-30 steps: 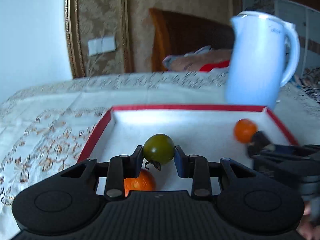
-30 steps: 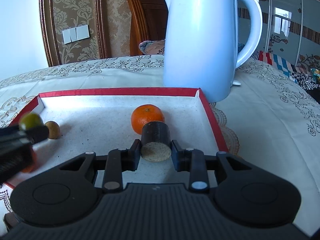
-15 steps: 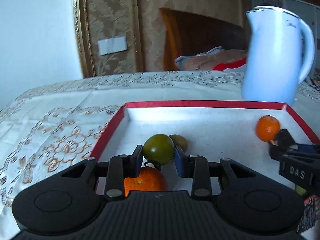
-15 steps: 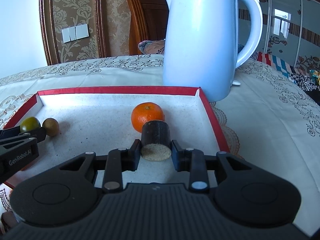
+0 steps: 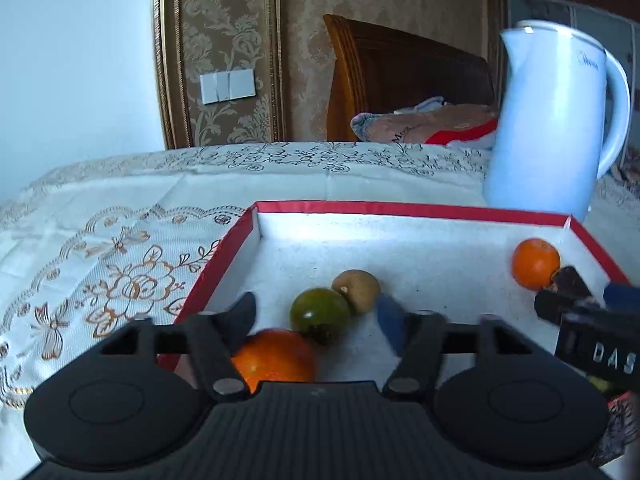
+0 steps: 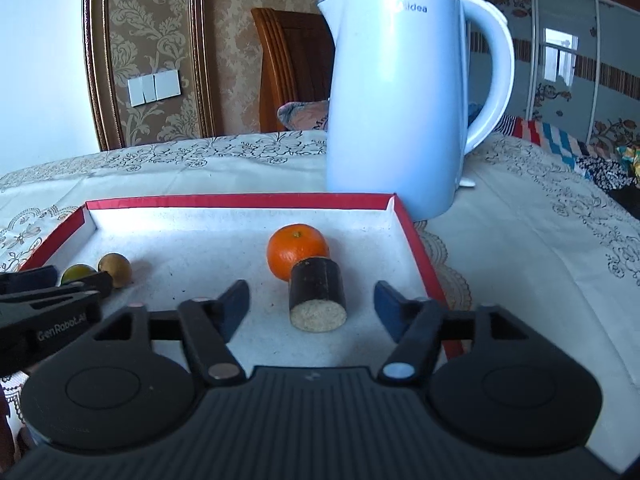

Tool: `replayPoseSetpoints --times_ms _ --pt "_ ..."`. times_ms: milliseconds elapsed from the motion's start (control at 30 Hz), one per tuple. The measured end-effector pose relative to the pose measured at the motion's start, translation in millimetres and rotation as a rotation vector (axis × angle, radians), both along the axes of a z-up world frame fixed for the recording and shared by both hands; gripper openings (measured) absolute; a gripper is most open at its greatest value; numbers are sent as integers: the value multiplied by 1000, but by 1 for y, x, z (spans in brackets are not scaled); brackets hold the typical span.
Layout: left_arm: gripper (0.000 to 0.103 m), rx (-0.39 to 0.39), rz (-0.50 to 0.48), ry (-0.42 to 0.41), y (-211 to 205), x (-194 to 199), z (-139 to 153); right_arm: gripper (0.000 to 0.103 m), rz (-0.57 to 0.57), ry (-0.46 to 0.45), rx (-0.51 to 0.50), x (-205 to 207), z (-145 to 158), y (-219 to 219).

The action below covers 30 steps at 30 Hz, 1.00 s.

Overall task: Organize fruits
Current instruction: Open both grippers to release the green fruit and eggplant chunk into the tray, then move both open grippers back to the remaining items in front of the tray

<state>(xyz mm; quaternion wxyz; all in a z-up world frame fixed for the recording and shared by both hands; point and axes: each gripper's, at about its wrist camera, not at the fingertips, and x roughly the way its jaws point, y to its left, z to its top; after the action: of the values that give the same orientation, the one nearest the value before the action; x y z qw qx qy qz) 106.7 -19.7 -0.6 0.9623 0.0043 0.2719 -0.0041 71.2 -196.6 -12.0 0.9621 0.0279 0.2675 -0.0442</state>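
Note:
A red-rimmed white tray (image 5: 420,210) (image 6: 240,201) holds the fruit. In the left wrist view a green tomato (image 5: 320,314) rests on the tray floor between the opening jaws of my left gripper (image 5: 318,314), free of both pads. A brown kiwi (image 5: 357,291) lies just behind it, and an orange (image 5: 276,356) sits close under the gripper. In the right wrist view a dark sugarcane piece (image 6: 318,300) with a pale cut end lies between the opening jaws of my right gripper (image 6: 310,306), untouched. A tangerine (image 6: 297,251) (image 5: 535,263) sits behind it.
A white electric kettle (image 6: 404,100) (image 5: 552,136) stands on the patterned tablecloth (image 5: 100,260) just beyond the tray's far right corner. A wooden chair back (image 5: 400,76) and bedding lie behind the table. The left gripper's body shows at the left edge of the right wrist view.
Both grippers' jaws have spread apart. The green tomato and the sugarcane piece, gripped before, now lie free on the tray floor. The left wrist view shifted slightly left.

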Motion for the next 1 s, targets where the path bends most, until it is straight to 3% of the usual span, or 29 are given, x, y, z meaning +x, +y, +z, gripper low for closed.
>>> replayPoseSetpoints --times_ms 167,333,433,633,1000 --pt "70 -74 -1 -22 14 -13 8 76 6 -44 17 -13 2 -1" --pt "70 -34 19 -117 24 -45 18 88 -23 -142 0 -40 11 -5" --pt "71 -66 29 -140 39 -66 25 88 -48 -185 38 -59 16 -15" --pt "75 -137 34 -119 65 -97 27 90 -22 -181 89 -104 13 -33" --pt "75 -101 -80 -86 56 -129 13 97 -39 -148 124 -125 -3 -45"
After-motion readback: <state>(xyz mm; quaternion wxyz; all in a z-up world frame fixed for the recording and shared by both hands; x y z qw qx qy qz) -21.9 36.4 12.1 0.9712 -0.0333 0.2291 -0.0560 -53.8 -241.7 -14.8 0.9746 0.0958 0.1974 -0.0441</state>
